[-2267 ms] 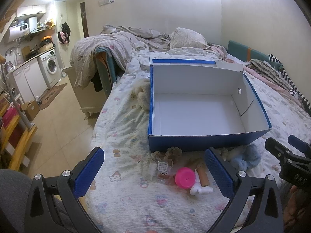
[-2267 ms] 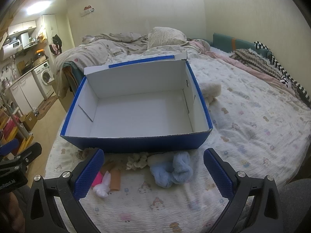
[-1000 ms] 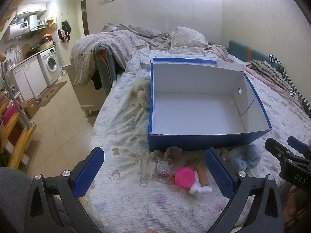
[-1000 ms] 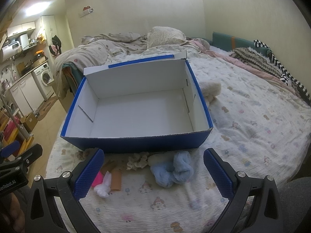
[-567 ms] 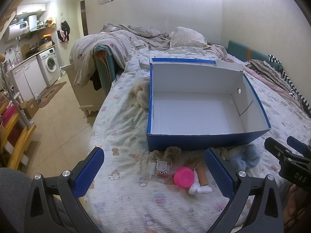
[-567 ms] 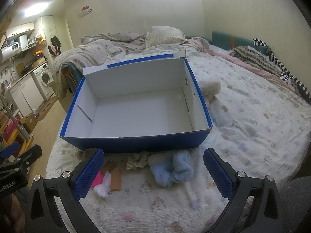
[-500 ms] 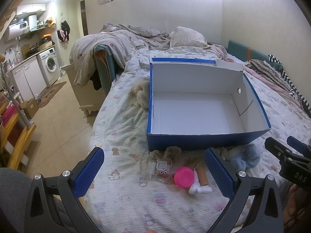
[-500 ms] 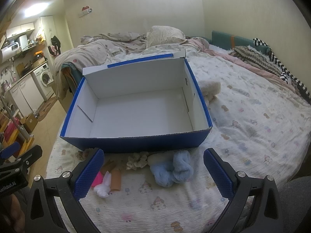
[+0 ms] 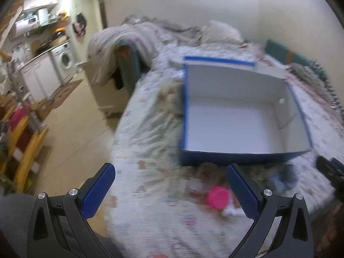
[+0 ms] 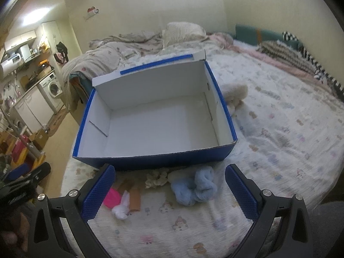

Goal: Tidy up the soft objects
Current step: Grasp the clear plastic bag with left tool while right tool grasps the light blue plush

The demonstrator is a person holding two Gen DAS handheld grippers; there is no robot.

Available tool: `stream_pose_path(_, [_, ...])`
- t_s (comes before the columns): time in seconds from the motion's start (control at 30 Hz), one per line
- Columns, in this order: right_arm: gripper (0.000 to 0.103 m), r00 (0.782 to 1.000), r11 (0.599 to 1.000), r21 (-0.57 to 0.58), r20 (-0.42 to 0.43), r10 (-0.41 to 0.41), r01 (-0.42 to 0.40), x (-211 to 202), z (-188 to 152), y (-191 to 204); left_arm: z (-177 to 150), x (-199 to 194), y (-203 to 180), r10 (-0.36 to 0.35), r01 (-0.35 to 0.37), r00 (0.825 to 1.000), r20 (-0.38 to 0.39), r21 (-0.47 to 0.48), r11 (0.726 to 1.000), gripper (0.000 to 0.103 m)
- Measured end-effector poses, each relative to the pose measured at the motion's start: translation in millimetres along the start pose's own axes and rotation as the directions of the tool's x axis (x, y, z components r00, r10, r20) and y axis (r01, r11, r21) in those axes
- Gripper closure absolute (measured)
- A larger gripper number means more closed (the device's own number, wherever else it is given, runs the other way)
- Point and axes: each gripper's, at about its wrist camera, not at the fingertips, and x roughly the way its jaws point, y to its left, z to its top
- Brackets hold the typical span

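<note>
my left hand-held gripper [image 9: 171,188] and my right hand-held gripper [image 10: 169,188] both hang spread wide over the bed [image 10: 279,133], pinching nothing. the blue cardboard box [image 10: 154,118], white inside, sits open on the printed quilt. just before its near wall lie a fluffy pale blue plush [image 10: 194,186], a crumpled cream piece [image 10: 155,177], a brown roll [image 10: 134,200], a white tuft [image 10: 121,208] and a round pink lid [image 9: 217,197].

Left gripper [image 9: 171,190] has its jaws spread wide with nothing between the blue pads [image 9: 97,190]. Right gripper [image 10: 169,190] is likewise wide apart and holds nothing; each gripper shows at the edge of the other's view
</note>
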Motion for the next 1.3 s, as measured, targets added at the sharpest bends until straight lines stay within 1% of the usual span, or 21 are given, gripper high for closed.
stream_pose_path(0.13, [0.000, 0.998, 1.000, -0.009, -0.065, -0.009, 0.009, 8.7, 12.9, -4.4, 13.8, 27.9, 13.6, 0.011, -0.014, 0.994, -0.113, -0.026, 1.000, 0.000])
stream_pose_path(0.23, [0.000, 0.993, 0.999, -0.035, -0.118, -0.009, 0.005, 17.2, 20.6, -6.7, 18.2, 56.9, 20.3, -0.022, 0.011, 0.972, -0.236, -0.049, 0.999, 0.000])
stream_pose_path(0.3, [0.000, 0.989, 0.999, -0.039, -0.150, -0.004, -0.002, 25.0, 24.0, -11.4, 17.0, 80.9, 23.1, -0.078, 0.052, 0.939, -0.336, -0.088, 0.995, 0.001])
stream_pose_path(0.33, [0.000, 0.987, 0.999, -0.037, -0.162, -0.003, -0.003, 28.7, 25.9, -14.8, 15.5, 93.3, 22.7, -0.106, 0.072, 0.917, -0.385, -0.103, 0.992, 0.005])
stream_pose_path(0.4, [0.000, 0.984, 1.000, -0.026, -0.180, -0.005, 0.000, 35.7, 27.2, -22.2, 13.0, 112.1, 20.3, -0.128, 0.084, 0.890, -0.438, -0.119, 0.989, 0.013])
stream_pose_path(0.5, [0.000, 0.978, 1.000, 0.012, -0.208, -0.003, 0.006, 47.6, 25.3, -32.7, 11.9, 133.1, 19.2, -0.139, 0.079, 0.860, -0.491, -0.141, 0.987, 0.015])
stream_pose_path(0.53, [0.000, 0.975, 1.000, 0.027, -0.223, -0.001, 0.007, 52.0, 22.7, -36.0, 9.9, 140.4, 18.1, -0.151, 0.084, 0.846, -0.512, -0.152, 0.985, 0.015])
stream_pose_path(0.6, [0.000, 0.967, 0.999, 0.049, -0.254, 0.003, 0.010, 60.9, 17.2, -42.1, 2.2, 153.5, 13.3, -0.179, 0.103, 0.810, -0.559, -0.165, 0.981, 0.022])
stream_pose_path(0.67, [0.000, 0.958, 0.997, 0.069, -0.285, 0.005, 0.015, 68.6, 12.1, -46.5, -5.4, 158.9, 9.1, -0.191, 0.113, 0.791, -0.581, -0.167, 0.979, 0.032])
stream_pose_path(0.7, [0.000, 0.956, 0.997, 0.079, -0.294, 0.008, 0.016, 71.9, 10.7, -48.9, -8.9, 161.2, 6.7, -0.197, 0.120, 0.781, -0.592, -0.166, 0.979, 0.033])
stream_pose_path(0.8, [0.000, 0.949, 0.994, 0.105, -0.316, 0.016, 0.019, 77.7, 7.0, -52.5, -15.5, 165.9, 2.2, -0.236, 0.149, 0.762, -0.603, -0.192, 0.970, 0.034])
stream_pose_path(0.83, [0.000, 0.947, 0.994, 0.107, -0.320, 0.016, 0.019, 79.2, 5.9, -52.4, -17.5, 168.5, 0.5, -0.237, 0.151, 0.760, -0.606, -0.190, 0.970, 0.034])
stream_pose_path(0.87, [0.000, 0.946, 0.994, 0.107, -0.323, 0.015, 0.021, 80.6, 5.2, -51.7, -20.2, 172.7, -2.2, -0.230, 0.150, 0.756, -0.613, -0.180, 0.972, 0.037])
stream_pose_path(0.9, [0.000, 0.946, 0.994, 0.104, -0.324, 0.013, 0.022, 82.0, 5.1, -50.7, -24.7, 179.2, -5.9, -0.226, 0.154, 0.745, -0.628, -0.168, 0.974, 0.045])
stream_pose_path(0.93, [0.000, 0.945, 0.995, 0.100, -0.326, 0.010, 0.024, 83.3, 4.9, -49.8, -29.2, 184.8, -9.0, -0.227, 0.159, 0.730, -0.645, -0.163, 0.974, 0.064])
stream_pose_path(1.0, [0.000, 0.944, 0.996, 0.090, -0.330, 0.004, 0.027, 86.4, 5.4, -49.2, -34.9, 190.2, -9.6, -0.237, 0.164, 0.706, -0.667, -0.172, 0.971, 0.073])
stream_pose_path(1.03, [0.000, 0.944, 0.996, 0.086, -0.330, 0.002, 0.028, 87.0, 6.0, -48.4, -34.2, 188.1, -8.2, -0.241, 0.164, 0.706, -0.666, -0.177, 0.970, 0.084])
stream_pose_path(1.1, [0.000, 0.944, 0.996, 0.083, -0.331, 0.003, 0.025, 87.5, 6.7, -47.9, -31.0, 178.8, -6.3, -0.252, 0.185, 0.703, -0.665, -0.171, 0.968, 0.091])
stream_pose_path(1.2, [0.000, 0.943, 0.995, 0.094, -0.332, 0.007, 0.026, 86.0, 5.5, -50.4, -29.1, 158.0, -3.3, -0.278, 0.219, 0.689, -0.669, -0.173, 0.960, 0.091])
stream_pose_path(1.27, [0.000, 0.942, 0.993, 0.113, -0.334, 0.018, 0.021, 85.9, 5.2, -53.1, -28.8, 144.1, -3.4, -0.286, 0.243, 0.693, -0.662, -0.159, 0.957, 0.091])
stream_pose_path(1.3, [0.000, 0.942, 0.993, 0.120, -0.334, 0.022, 0.019, 85.9, 5.2, -54.1, -34.3, 138.0, -2.6, -0.286, 0.250, 0.699, -0.655, -0.151, 0.956, 0.091])
